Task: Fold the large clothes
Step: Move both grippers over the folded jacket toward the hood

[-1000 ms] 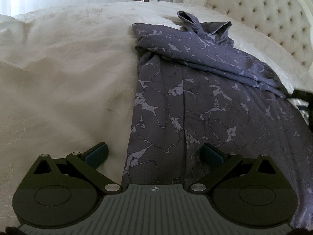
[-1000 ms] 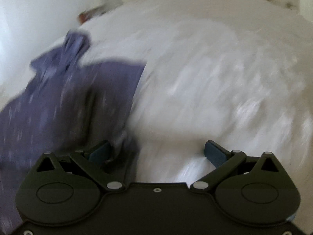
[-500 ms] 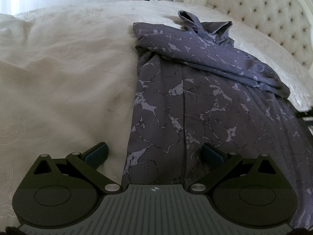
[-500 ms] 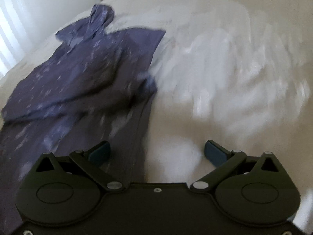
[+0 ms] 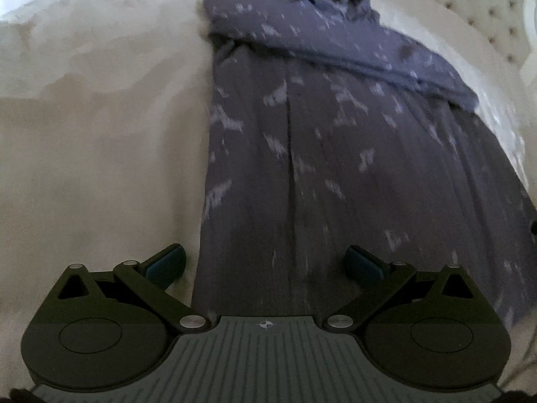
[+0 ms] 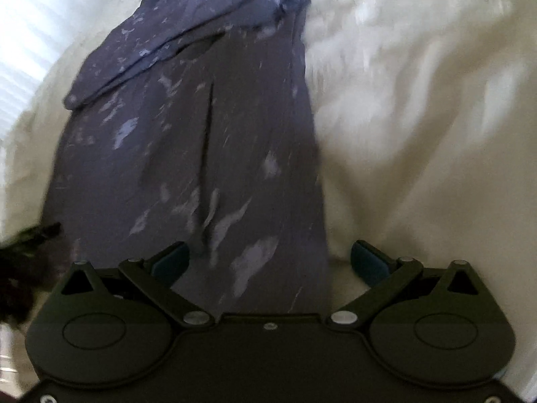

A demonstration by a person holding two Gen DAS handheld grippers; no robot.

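Both the left gripper (image 5: 265, 263) and right gripper (image 6: 270, 260) hover wide open and empty over the near hem of the long purple patterned garment (image 5: 335, 154) on the cream quilted bedspread (image 5: 100, 154), so the step looks like taking the near corners, which calls for lowering and pinching each.

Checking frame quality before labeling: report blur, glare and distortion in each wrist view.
Left wrist: purple garment motion-blurred, pattern smeared; fisheye bends the bedspread. Right wrist: garment and bedspread streaked, window glare at left; tool sharp.

Dim, motion-blurred, fisheye-warped edges
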